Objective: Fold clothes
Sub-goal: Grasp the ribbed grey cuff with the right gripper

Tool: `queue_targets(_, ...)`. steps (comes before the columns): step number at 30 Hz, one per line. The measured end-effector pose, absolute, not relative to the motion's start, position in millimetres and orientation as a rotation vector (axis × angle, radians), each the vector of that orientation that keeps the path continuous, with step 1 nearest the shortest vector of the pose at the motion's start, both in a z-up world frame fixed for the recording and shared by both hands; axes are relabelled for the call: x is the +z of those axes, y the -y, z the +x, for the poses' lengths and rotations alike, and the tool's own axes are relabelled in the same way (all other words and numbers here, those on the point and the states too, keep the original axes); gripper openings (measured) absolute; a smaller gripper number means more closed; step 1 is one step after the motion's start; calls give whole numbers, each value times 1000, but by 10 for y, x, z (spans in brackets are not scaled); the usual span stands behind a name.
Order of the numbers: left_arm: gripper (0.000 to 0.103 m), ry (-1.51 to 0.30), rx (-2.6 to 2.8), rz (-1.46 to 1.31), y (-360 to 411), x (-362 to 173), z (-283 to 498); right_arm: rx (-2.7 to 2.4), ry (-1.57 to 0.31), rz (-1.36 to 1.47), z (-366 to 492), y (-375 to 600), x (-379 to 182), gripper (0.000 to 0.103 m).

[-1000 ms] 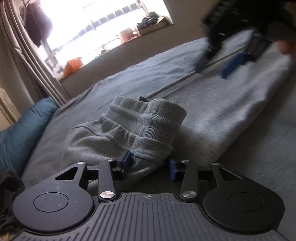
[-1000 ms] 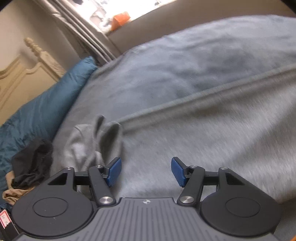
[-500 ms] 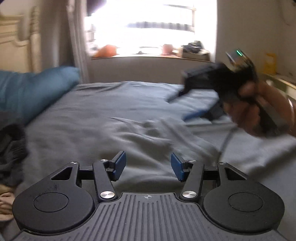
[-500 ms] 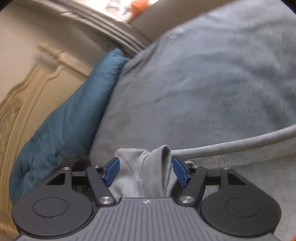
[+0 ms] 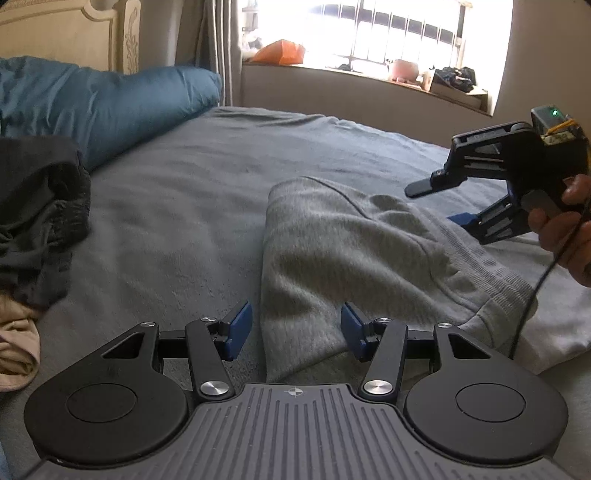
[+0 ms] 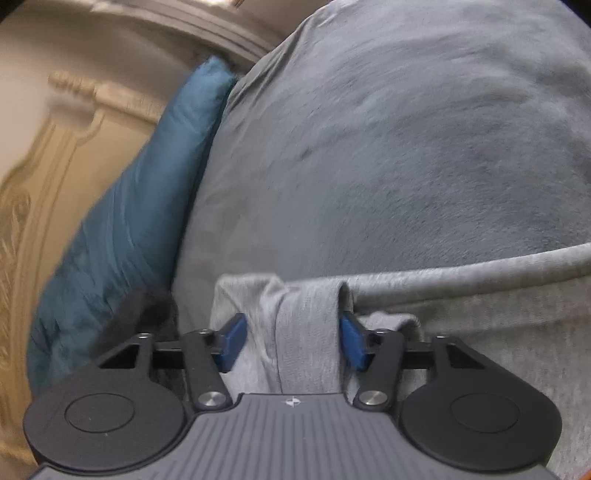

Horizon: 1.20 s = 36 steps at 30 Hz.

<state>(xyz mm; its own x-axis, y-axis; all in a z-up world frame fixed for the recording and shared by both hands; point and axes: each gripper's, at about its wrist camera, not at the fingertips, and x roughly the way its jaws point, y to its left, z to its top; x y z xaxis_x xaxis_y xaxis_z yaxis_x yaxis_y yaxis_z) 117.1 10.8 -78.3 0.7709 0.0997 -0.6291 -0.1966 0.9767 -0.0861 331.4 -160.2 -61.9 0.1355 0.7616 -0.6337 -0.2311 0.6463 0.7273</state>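
Observation:
Light grey sweatpants (image 5: 354, 254) lie folded on the grey bedspread (image 5: 192, 177), ribbed waistband to the right. My left gripper (image 5: 296, 330) is open, its blue pads straddling the near folded edge without gripping it. My right gripper (image 5: 439, 203) shows in the left wrist view, held in a hand above the pants' right side, jaws open. In the right wrist view the right gripper (image 6: 291, 339) is open with a bunched fold of the grey pants (image 6: 295, 332) between the pads, not clamped.
A blue pillow (image 5: 110, 99) lies at the bed's head by a cream headboard (image 5: 74, 29). A pile of black clothes (image 5: 37, 218) and a beige garment (image 5: 14, 350) lie at left. A bright window with a cluttered sill (image 5: 369, 70) is behind.
The left gripper let go of the pants' waistband and swung to face the window. The pants now lie flat. The right gripper moved over the pants' end, cloth now between its open pads.

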Motion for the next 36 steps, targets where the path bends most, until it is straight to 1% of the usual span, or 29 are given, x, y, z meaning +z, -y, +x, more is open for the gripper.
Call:
queue_targets(1,53,-675,163,-155,-111,-792,1171,770,-1230,481,3278,1569,-598,48)
queue_targets(3,53,-682,165,-164,-116,-810,1171,770,-1211,398,3205,1512,-556,31)
queue_targets(4,53,-684,166,-168,-121,-816,1173,773,-1207,388,3175,1520,-539,15)
queue_targets(6,53,-685,166,-174,-133,-809,1173,783,-1203,399,3123,1573,-494,6)
queue_targets(14,53,-682,165,-191,-154,-760,1156,801,-1170,525,3002,1903,-250,6)
queue_targets(19,53,-660,181,-192,-135,-713,1172,706,-1257,610,3099,2089,-651,5)
queue_targets(21,53,-635,177,-176,-111,-661,1177,724,-1238,628,3088,2129,-642,6)
queue_targets(24,55,-627,156,-135,-39,-629,1231,741,-1195,550,3067,2096,-550,6)
queue_targets(26,55,-692,159,-71,53,-709,1350,720,-1186,460,3061,2045,-554,9)
queue_targets(28,55,-737,169,-12,147,-822,1444,701,-1184,440,3060,2044,-549,20)
queue_targets(29,55,-740,175,-4,172,-862,1454,699,-1175,453,3055,2077,-530,22)
queue_targets(30,55,-736,176,2,185,-886,1448,695,-1164,470,3047,2131,-517,30)
queue_targets(31,55,-733,174,7,186,-888,1440,690,-1153,487,3038,2189,-510,43)
queue_targets(34,55,-734,164,1,161,-880,1425,672,-1133,542,3021,2362,-514,59)
queue_targets(36,55,-738,163,-1,151,-875,1429,665,-1167,616,3031,2493,-626,64)
